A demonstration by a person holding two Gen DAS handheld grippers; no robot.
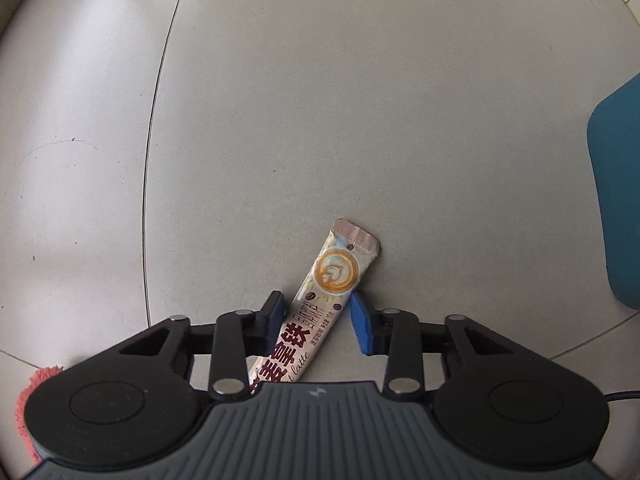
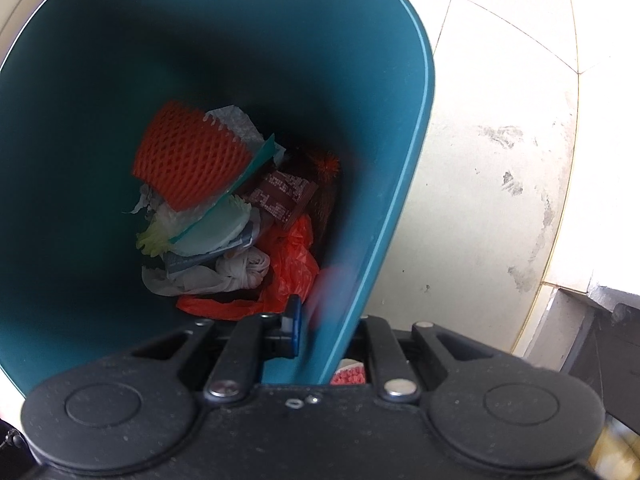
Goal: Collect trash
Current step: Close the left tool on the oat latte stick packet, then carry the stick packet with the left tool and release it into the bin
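Observation:
A silver latte sachet lies on the grey tiled floor, slanting between the fingers of my left gripper. The jaws are open; the left pad touches the sachet, the blue right pad stands a little apart from it. My right gripper straddles the near rim of the teal trash bin, one finger inside, the other hidden outside the wall. It appears shut on the rim. The bin holds an orange foam net, an orange plastic bag, paper and wrappers.
The teal bin's side shows at the right edge of the left wrist view. A pink cloth lies at the lower left. Pale stained floor tiles and a step edge lie right of the bin.

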